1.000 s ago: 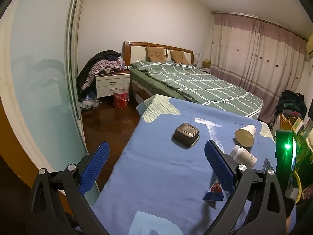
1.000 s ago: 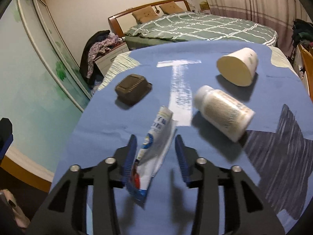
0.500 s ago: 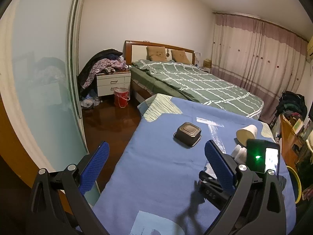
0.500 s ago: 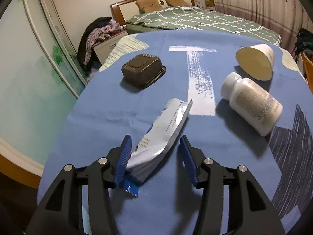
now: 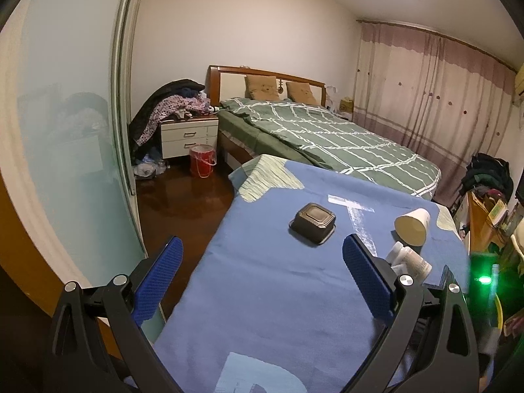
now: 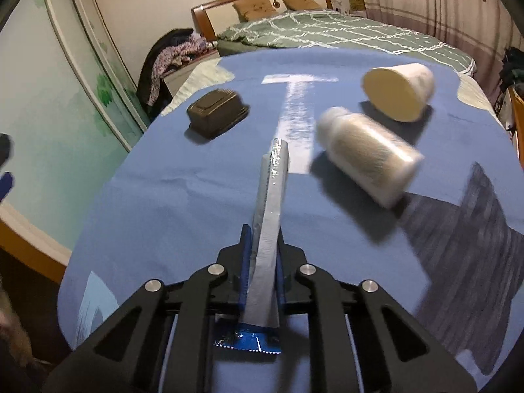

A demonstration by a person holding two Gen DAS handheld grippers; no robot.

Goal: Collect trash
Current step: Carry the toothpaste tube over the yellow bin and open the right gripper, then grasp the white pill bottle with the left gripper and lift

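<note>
Right tool (image 6: pixel 262 252) is just clamping down on the snack wrapper (image 6: pixel 270 203) to bin it; left tool (image 5: pixel 262 268) is idling wide open, empty.

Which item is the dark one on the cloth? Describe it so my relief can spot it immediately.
Start at the blue cloth covering the table in front of the bed. On its left side, left of the white T mark, sits a small dark brown plastic tray, upside down. It is the only dark, boxy item; the paper cup and bottle are pale and round.
</note>
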